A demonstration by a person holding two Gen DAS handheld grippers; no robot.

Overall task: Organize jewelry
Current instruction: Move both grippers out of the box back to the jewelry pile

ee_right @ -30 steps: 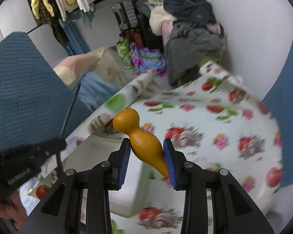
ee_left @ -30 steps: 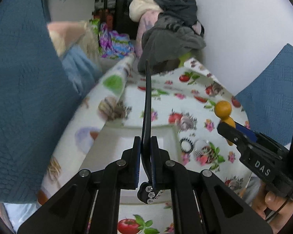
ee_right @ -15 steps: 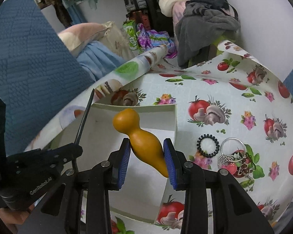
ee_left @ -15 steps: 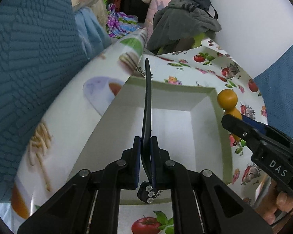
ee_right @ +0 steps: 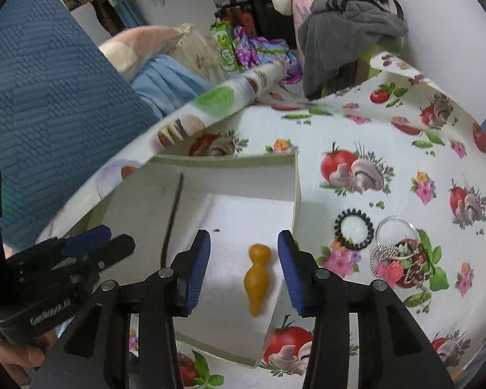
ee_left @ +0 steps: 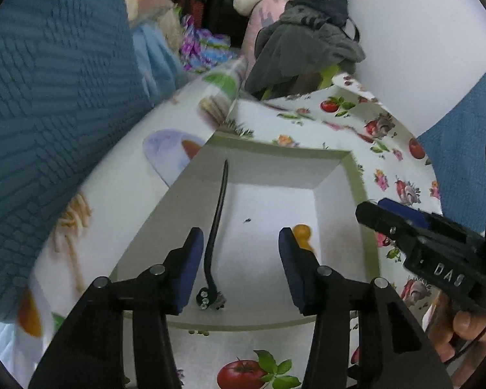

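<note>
My left claw (ee_left: 239,259) and right claw (ee_right: 244,267) are both opening, gripping nothing. The stick (ee_left: 215,227) lies in the box (ee_left: 275,159) between my left pads; the orange piece (ee_right: 258,278) lies between my right (smooth, rigid, likely slippery; grip its narrow waist).

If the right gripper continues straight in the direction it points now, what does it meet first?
Most likely the orange pin, which lies between the opening jaws of the right gripper, on the floor of the white box. Depth is unclear, so it may reach the floor beside it.
</note>
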